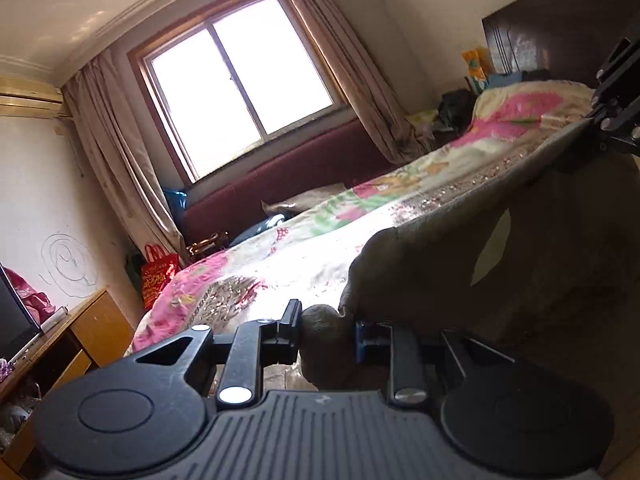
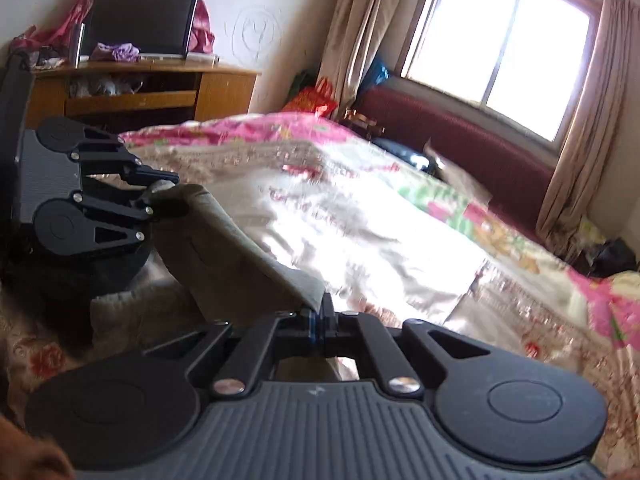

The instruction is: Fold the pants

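Observation:
The grey-brown pants point(image 1: 540, 260) hang lifted above the floral bedspread point(image 1: 304, 248), one edge stretched taut between the two grippers. At the bottom of the left wrist view, my left gripper point(image 1: 326, 328) is shut on a thick bunch of the fabric. My right gripper point(image 1: 598, 120) pinches the far end of that edge at the upper right. In the right wrist view, my right gripper point(image 2: 320, 316) is shut tight on a thin edge of the pants point(image 2: 240, 256). The left gripper point(image 2: 168, 196) holds the other end at the left. The rest of the pants sags down onto the bedspread point(image 2: 360, 220).
A maroon bench point(image 1: 280, 184) runs under the window point(image 1: 240, 80) beyond the bed. A wooden desk point(image 2: 160, 88) with a dark monitor point(image 2: 140, 20) stands by the wall. A red bag point(image 1: 158, 272) sits near the curtain. A dark headboard point(image 1: 560, 28) rises at the right.

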The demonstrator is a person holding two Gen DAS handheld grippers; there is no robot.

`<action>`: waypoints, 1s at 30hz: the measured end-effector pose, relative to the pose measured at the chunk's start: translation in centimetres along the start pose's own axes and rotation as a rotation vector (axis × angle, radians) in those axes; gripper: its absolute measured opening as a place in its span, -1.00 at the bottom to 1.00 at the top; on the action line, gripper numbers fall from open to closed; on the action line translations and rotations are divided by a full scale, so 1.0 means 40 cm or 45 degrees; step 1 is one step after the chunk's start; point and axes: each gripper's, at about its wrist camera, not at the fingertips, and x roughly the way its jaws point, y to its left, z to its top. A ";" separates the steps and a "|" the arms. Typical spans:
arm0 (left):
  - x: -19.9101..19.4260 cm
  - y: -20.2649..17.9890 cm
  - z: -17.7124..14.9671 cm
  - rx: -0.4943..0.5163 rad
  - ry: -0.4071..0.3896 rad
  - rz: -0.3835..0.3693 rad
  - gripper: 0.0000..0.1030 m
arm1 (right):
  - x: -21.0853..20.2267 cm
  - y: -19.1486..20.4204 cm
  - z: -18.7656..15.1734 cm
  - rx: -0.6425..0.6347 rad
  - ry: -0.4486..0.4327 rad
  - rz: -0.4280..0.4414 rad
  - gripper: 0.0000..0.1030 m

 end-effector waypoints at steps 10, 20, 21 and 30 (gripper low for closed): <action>-0.044 -0.078 -0.250 0.060 0.375 -0.061 -0.15 | 0.092 0.266 -0.280 -0.138 0.390 0.293 -0.95; -0.042 -0.111 -0.255 0.252 0.365 0.036 0.20 | 0.077 0.233 -0.270 -0.108 0.421 0.295 -0.79; -0.045 -0.108 -0.250 0.258 0.373 0.032 0.20 | 0.076 0.230 -0.265 -0.094 0.430 0.297 -0.79; -0.150 -0.019 -0.230 0.210 0.411 0.103 0.50 | -0.004 0.161 -0.225 -0.013 0.329 0.346 -0.45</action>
